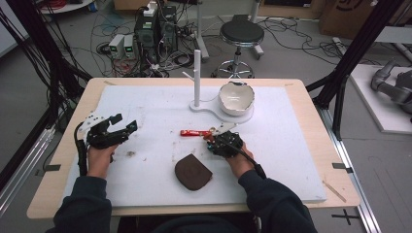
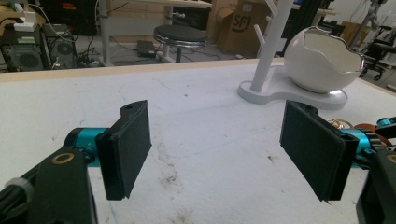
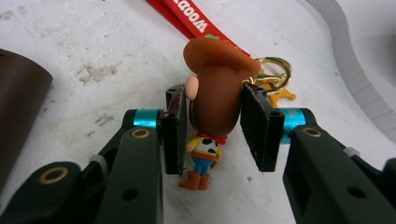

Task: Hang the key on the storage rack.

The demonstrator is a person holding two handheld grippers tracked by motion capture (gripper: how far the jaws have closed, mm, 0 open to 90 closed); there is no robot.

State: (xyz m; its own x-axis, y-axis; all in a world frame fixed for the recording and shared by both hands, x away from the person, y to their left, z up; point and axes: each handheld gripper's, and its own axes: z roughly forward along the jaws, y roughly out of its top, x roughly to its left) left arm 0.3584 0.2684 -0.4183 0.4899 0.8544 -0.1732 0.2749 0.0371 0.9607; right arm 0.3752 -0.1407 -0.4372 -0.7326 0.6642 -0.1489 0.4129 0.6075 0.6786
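A workshop room with cables, computer cases and a black stool (image 1: 241,33) on the floor is seen behind a wooden surface (image 1: 311,116) that is covered by a white mat (image 1: 155,104). At the far side of the mat, a white stand with a peg post (image 1: 197,77) is placed, and a white bowl shaped like a broken eggshell (image 1: 236,97) rests on its base. A brown leather pouch (image 1: 192,172) lies near the front edge.

The right gripper (image 3: 210,126) is pressed together on the head of a cowboy figure keychain (image 3: 212,100). The figure lies on the mat between the pouch and the stand, just in front of the right hand (image 1: 228,145). Its red strap (image 1: 194,132) is stretched to the left, and a gold clasp (image 3: 271,72) is seen just beside the right pad. The left gripper (image 2: 219,149) is spread wide, and nothing is held between its pads; it is kept above the mat at the left side, well apart from the keychain.

The step in hand is judged to be the lifting of the keychain, probably toward the stand. The head is round and smooth, so a firm and centred pinch is needed. The lift should be made slowly and straight up, so that the strap and clasp are not caught. The body hangs below the pads and may swing.
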